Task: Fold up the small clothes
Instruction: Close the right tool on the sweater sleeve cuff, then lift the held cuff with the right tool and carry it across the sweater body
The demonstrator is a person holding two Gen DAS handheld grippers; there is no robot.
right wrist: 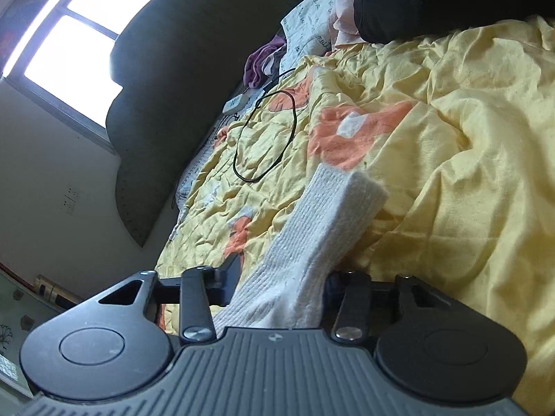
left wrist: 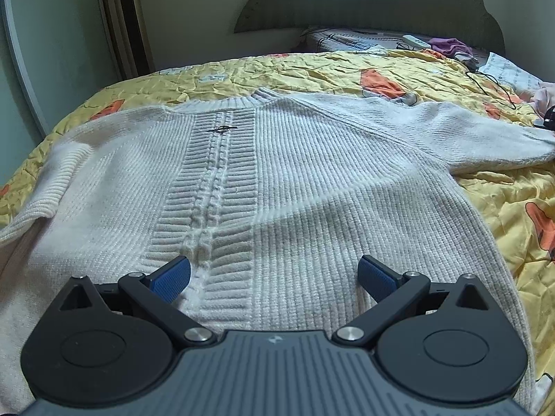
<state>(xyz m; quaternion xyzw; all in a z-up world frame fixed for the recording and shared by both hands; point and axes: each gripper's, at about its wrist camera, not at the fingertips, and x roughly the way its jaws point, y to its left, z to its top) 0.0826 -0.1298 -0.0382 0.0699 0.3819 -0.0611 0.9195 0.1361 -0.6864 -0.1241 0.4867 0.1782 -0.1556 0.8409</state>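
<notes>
A cream ribbed knit sweater (left wrist: pixel 277 173) lies face up and spread flat on the bed, with its neck at the far side and a small metal ring on the centre cable band. My left gripper (left wrist: pixel 274 270) hovers low over the near hem. It is open, its blue pads (left wrist: pixel 171 279) are wide apart, and nothing is between them. The sweater's right sleeve (left wrist: pixel 485 131) stretches out to the right. In the right wrist view my right gripper (right wrist: pixel 282 280), rolled to one side, is shut on that sleeve (right wrist: pixel 333 208) near the cuff, and the cuff end sticks out past the fingers.
A crumpled yellow quilt (right wrist: pixel 451 138) with orange patches covers the bed. A black cable loop (right wrist: pixel 267 135), a white remote (right wrist: pixel 236 104), purple cloth (right wrist: pixel 260 62) and a dark bundle (right wrist: pixel 433 0) lie near the padded headboard (right wrist: pixel 166 69). A tall floor unit (left wrist: pixel 128 24) stands at the back left.
</notes>
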